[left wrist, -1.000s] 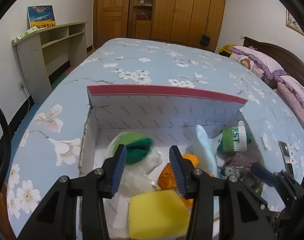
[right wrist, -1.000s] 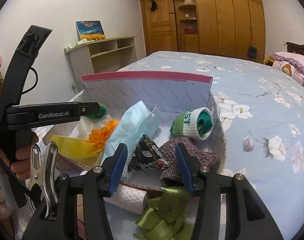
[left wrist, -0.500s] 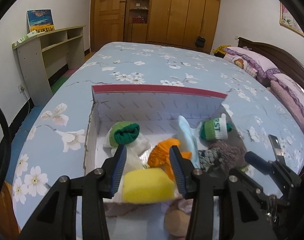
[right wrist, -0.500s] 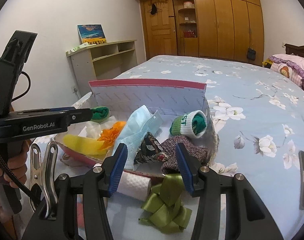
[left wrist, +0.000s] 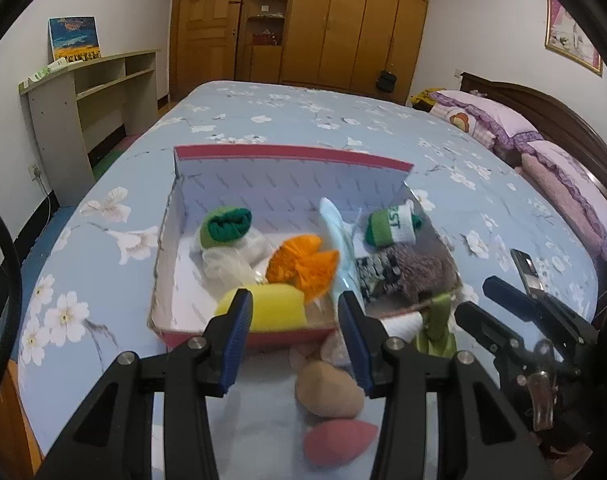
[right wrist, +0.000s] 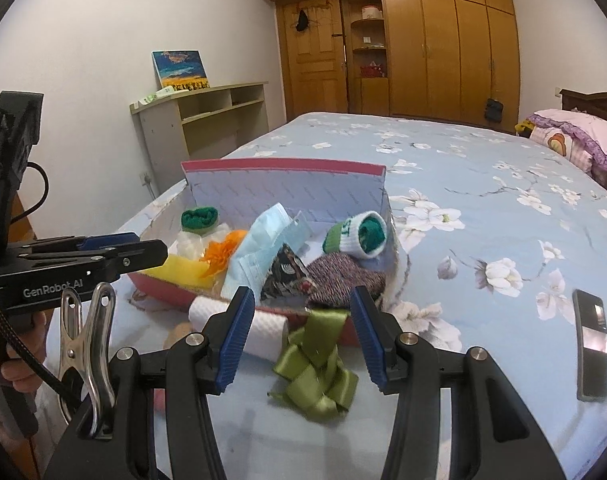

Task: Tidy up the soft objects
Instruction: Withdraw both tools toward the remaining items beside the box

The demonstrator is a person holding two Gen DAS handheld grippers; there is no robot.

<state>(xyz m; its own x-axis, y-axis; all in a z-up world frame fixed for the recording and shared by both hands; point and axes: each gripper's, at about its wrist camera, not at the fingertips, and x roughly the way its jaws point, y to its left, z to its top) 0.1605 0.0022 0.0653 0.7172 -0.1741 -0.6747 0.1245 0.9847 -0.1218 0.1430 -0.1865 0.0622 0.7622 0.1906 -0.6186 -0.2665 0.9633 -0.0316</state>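
I'm over the blue floral bed [left wrist: 263, 128], both claws pulled back from the red-rimmed cardboard box [left wrist: 295, 168] compared with a second ago; more bedspread shows in front of it now. Box contents unchanged: yellow sponge [left wrist: 275, 308] at the near wall, orange bow [left wrist: 303, 264], light-blue face mask [right wrist: 263, 248], green-and-white rolled sock [right wrist: 359, 236], dark-green rolled sock [left wrist: 227, 224]. My left gripper [left wrist: 295, 336] is spread, nothing between the pads; earlier it hung over the sponge, now it's outside the box. My right gripper [right wrist: 303, 332] is spread too, empty. Newly visible on the bed, outside the box: white rolled cloth [right wrist: 259, 332], olive ribbon bow [right wrist: 315, 368], tan puff [left wrist: 327, 390], pink makeup sponge [left wrist: 337, 442]. Phone [right wrist: 591, 336] lies well apart.
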